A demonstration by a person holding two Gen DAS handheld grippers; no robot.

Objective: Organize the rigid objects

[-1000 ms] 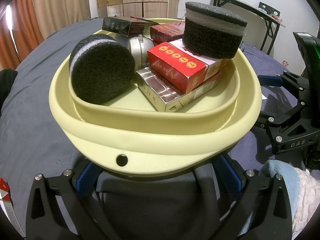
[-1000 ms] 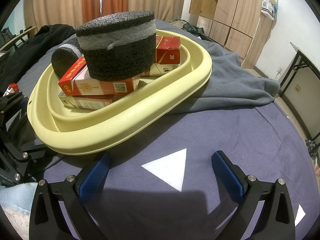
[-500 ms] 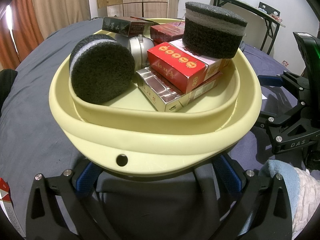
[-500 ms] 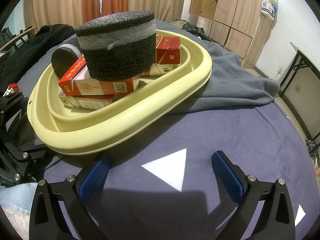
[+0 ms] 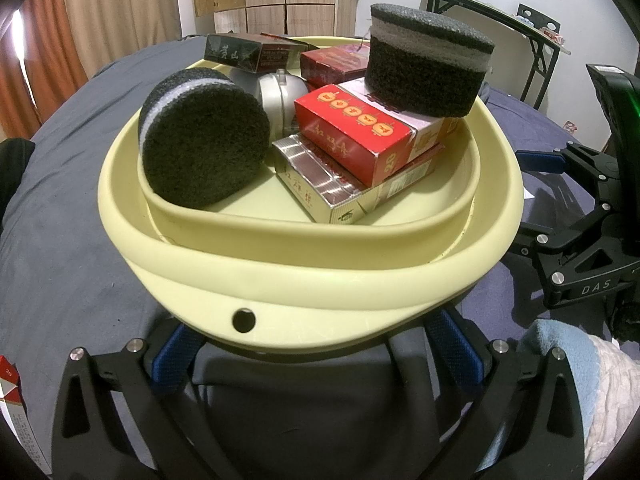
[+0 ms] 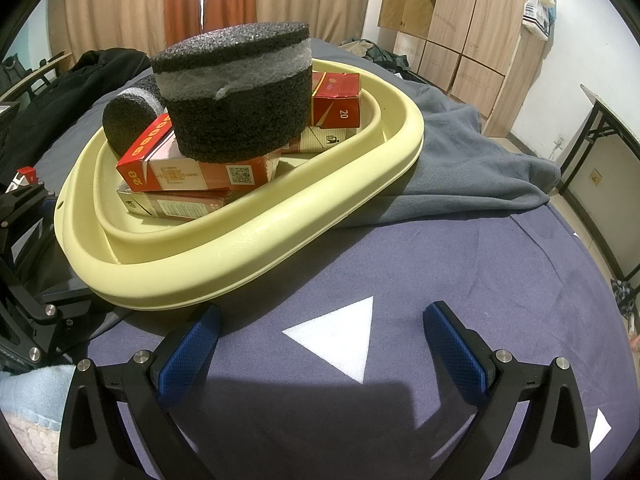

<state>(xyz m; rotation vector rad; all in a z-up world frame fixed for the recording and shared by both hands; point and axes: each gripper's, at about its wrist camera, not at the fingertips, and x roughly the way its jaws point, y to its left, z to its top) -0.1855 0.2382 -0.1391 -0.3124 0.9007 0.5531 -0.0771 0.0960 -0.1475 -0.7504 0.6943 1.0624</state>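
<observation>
A pale yellow basin (image 5: 312, 276) (image 6: 256, 248) sits on the dark cloth. In it lie two black foam discs (image 5: 204, 140) (image 5: 428, 60), red boxes (image 5: 360, 136), a silver-gold box (image 5: 332, 188), a dark box (image 5: 240, 52) and a silver round thing (image 5: 280, 88). One disc (image 6: 236, 92) rests on the red box (image 6: 192, 168). My left gripper (image 5: 316, 344) is open, its blue fingertips under the basin's near rim. My right gripper (image 6: 320, 344) is open and empty over the cloth, right of the basin.
A grey blanket (image 6: 460, 152) lies behind the basin. A white triangle (image 6: 340, 336) marks the cloth between my right fingers. A red-white box (image 5: 10, 396) lies at far left. A light blue towel (image 5: 560, 360) sits at lower right. A black table (image 5: 500, 20) and wardrobes stand behind.
</observation>
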